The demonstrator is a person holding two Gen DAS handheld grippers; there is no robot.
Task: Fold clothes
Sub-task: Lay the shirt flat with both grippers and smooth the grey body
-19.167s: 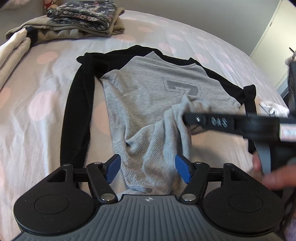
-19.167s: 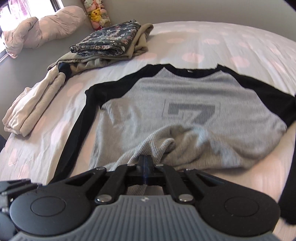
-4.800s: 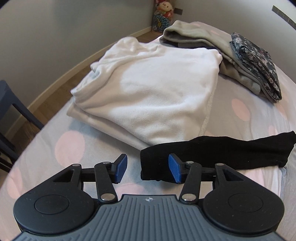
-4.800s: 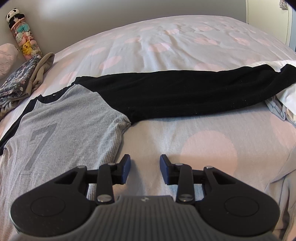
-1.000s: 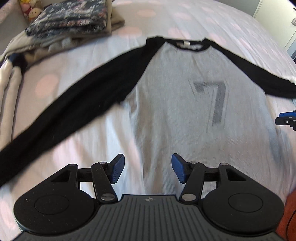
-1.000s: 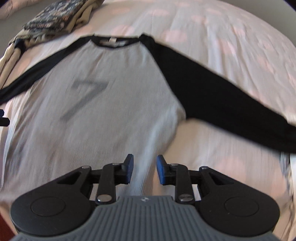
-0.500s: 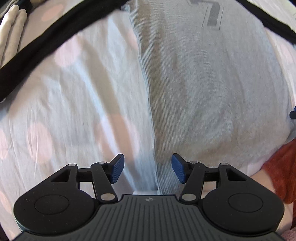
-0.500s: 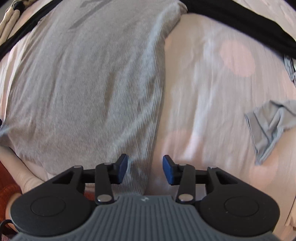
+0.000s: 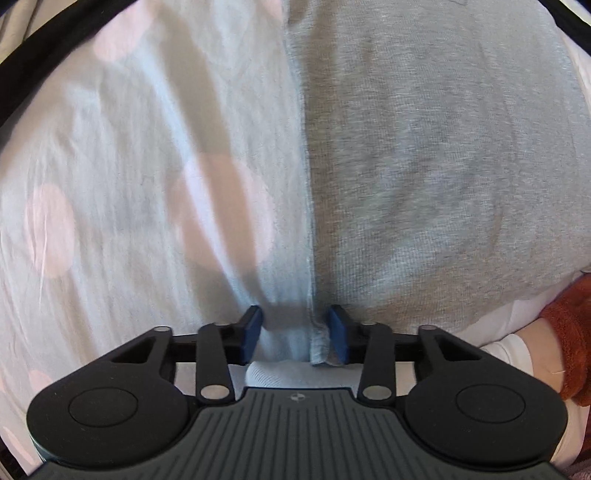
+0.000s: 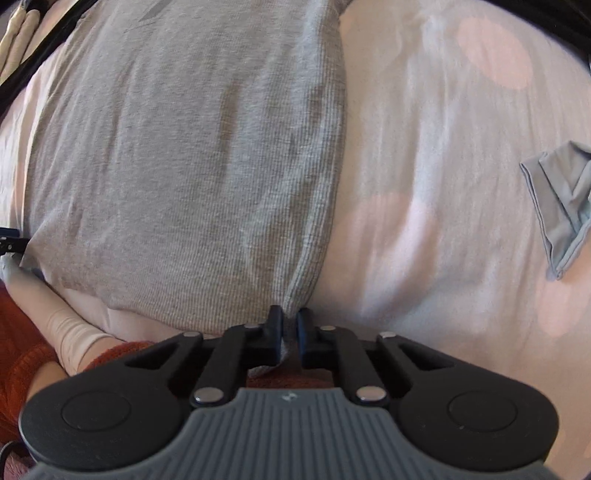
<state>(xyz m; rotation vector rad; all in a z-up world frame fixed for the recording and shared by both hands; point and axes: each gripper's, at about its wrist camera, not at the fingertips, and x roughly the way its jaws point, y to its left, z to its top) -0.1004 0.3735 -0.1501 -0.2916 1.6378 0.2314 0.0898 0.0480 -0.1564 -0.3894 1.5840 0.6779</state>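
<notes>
A grey shirt with black sleeves lies flat on the spotted bedsheet. My left gripper points down at the shirt's lower left corner. Its jaws are closing, with the hem corner and a pucker of sheet in the gap between the blue pads. In the right wrist view, the shirt fills the left half. My right gripper is closing, and its pads pinch the lower right hem corner.
A person's rust-coloured sleeve and forearm lie along the near edge of the bed. A small crumpled grey-blue cloth lies on the sheet to the right. Folded beige clothes show at the far left.
Both grippers have come down to the shirt's bottom hem. The left jaws have narrowed around the left corner. The right jaws have shut on the right corner.
</notes>
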